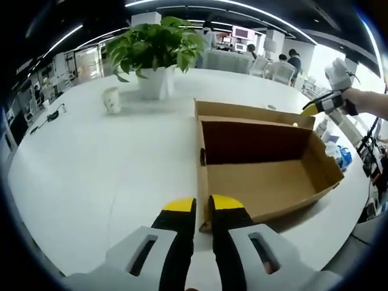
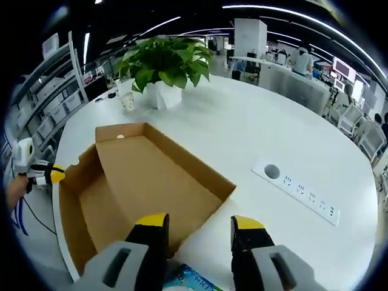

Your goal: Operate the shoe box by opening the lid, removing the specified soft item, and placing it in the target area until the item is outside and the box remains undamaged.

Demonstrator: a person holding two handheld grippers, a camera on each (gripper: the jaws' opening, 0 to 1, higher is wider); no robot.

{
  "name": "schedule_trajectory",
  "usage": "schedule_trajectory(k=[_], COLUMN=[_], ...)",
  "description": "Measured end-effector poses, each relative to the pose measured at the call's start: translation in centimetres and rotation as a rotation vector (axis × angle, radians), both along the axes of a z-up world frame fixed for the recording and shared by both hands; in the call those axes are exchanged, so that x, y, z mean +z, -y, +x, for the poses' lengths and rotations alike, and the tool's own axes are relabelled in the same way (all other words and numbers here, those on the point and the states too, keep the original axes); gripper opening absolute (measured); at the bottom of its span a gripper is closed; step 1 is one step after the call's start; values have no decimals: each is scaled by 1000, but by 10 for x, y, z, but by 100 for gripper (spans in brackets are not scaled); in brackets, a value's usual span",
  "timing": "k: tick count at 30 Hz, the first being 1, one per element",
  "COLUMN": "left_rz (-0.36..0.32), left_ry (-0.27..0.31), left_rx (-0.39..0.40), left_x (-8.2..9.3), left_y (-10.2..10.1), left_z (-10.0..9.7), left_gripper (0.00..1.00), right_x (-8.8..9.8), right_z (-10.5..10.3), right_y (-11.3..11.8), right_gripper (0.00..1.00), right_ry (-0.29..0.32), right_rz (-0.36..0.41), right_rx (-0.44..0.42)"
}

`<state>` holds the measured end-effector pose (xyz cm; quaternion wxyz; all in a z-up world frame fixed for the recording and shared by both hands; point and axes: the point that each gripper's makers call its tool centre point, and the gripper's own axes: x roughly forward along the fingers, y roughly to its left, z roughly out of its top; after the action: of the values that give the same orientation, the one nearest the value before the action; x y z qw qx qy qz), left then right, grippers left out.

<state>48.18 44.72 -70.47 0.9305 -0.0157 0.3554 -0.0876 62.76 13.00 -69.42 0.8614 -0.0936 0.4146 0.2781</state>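
Left gripper view: fingers (image 1: pixel 203 209) nearly closed, empty, shoe box (image 1: pixel 260 176) at 1 o'clock — right gripper (image 2: pixel 197 225) open; approach slowly, avoid crushing cardboard.

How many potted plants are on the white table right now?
1. The potted plant stands in a white pot on the far side of the table, beyond the open cardboard box. Another could be hidden outside both views.

The open brown cardboard shoe box (image 2: pixel 130 182) can be entered freely from above, and bare white bench (image 2: pixel 242 130) lies between it and the potted green plant (image 2: pixel 163 70).
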Motion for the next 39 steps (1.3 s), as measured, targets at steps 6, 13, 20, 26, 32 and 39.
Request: schedule_trajectory(k=[6, 13, 20, 26, 32, 39], left_rz=[-6, 8, -6, 18, 44, 50], left_ry=[-5, -7, -10, -5, -21, -25], left_rx=[13, 28, 74, 78, 81, 93], left_x=[-2, -3, -3, -3, -4, -4], left_y=[1, 0, -2, -1, 0, 0], left_z=[1, 1, 2, 1, 1, 0], left_gripper=[4, 3, 3, 2, 2, 1], right_x=[-3, -5, -9, -13, -24, -37], right_z=[1, 8, 21, 31, 40, 42], right_y=[-2, -2, 0, 1, 5, 3], right_gripper=[36, 33, 32, 31, 20, 20], right_ry=[-13, -28, -33, -58, -89, -137], right_rz=[12, 52, 62, 96, 123, 120], right_rx=[-12, -58, -112, -175, -256, -278])
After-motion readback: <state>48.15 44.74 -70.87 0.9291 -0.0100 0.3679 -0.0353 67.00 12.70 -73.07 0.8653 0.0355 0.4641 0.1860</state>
